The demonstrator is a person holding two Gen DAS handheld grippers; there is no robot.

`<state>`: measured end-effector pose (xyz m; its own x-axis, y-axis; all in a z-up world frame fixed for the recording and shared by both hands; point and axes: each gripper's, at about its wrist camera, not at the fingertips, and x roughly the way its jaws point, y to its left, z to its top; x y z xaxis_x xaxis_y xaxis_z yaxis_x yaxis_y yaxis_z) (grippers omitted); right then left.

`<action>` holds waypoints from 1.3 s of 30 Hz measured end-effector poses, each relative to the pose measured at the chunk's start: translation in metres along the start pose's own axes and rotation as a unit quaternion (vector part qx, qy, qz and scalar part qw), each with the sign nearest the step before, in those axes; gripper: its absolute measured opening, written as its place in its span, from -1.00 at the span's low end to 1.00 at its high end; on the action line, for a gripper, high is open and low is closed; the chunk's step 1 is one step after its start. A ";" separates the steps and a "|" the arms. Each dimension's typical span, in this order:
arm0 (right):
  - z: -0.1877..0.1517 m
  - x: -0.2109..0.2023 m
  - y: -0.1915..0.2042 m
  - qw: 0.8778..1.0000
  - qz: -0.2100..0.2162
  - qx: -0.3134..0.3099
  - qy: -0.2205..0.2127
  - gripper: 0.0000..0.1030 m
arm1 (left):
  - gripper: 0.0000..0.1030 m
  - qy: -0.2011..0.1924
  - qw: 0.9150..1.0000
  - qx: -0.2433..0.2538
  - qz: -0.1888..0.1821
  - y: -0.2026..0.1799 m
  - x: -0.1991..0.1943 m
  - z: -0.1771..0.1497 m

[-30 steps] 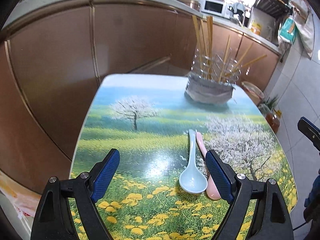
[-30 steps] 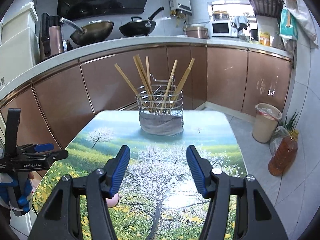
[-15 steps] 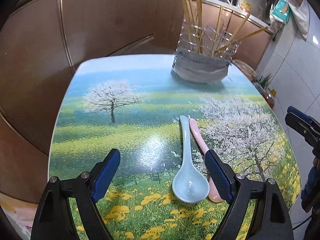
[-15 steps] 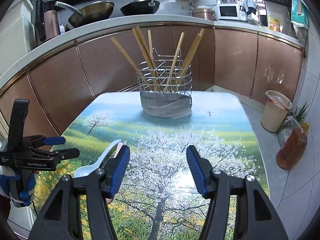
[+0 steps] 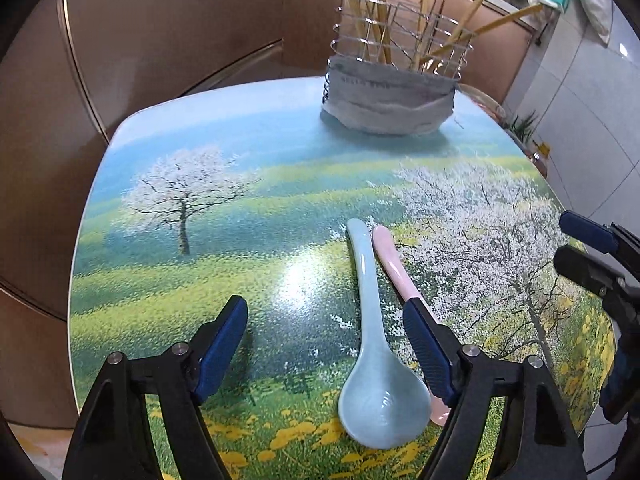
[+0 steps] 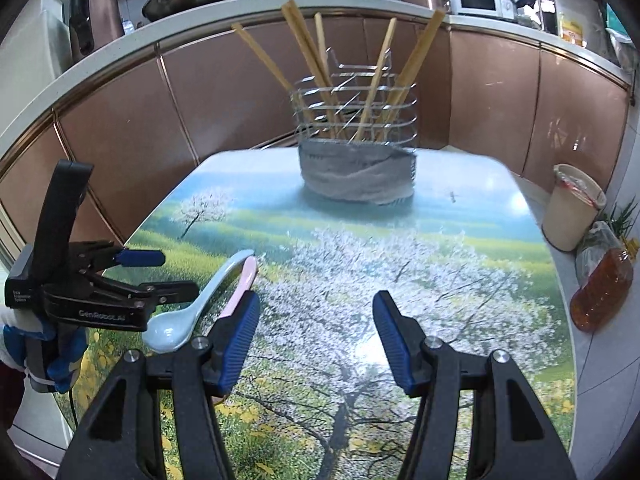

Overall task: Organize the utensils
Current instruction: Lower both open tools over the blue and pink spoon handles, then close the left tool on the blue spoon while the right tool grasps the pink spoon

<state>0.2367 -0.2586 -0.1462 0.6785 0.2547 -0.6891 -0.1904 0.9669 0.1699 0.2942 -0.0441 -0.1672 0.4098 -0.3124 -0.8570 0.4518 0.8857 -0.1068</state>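
Holding both the left gripper and right gripper spread wide and empty, I judge the glossy blue spoon slippery, stiff, breakable, best pinched mid-handle.

Copper cabinets behind a landscape-printed table.

pale blue spoon, pink spoon, landscape-print table
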 end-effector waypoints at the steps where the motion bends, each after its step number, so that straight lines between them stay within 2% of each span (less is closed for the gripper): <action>1: 0.000 0.001 0.001 1.000 0.001 -0.001 0.002 0.10 | 0.48 0.009 1.000 -0.005 0.014 0.000 0.002 0.001; 10: 0.000 0.017 0.008 1.000 0.010 -0.009 0.024 0.10 | 0.26 0.028 1.000 0.002 0.002 0.000 0.020 0.007; 24: 0.003 0.043 0.020 0.998 0.022 -0.031 0.055 0.10 | -0.27 0.034 0.999 0.026 -0.006 0.005 0.023 0.006; 32: 0.005 0.063 0.033 0.995 0.032 -0.047 0.076 0.10 | -0.44 0.032 0.999 0.038 -0.006 0.015 0.017 -0.001; 39: 0.012 0.082 0.046 0.993 0.042 -0.055 0.092 0.09 | -0.51 0.032 0.998 0.046 -0.003 0.026 0.012 -0.007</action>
<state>0.2923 -0.1930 -0.1867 0.5169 0.3173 -0.7950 -0.3248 0.9320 0.1608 0.3051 -0.0221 -0.1841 0.3571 -0.2927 -0.8870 0.5260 0.8478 -0.0680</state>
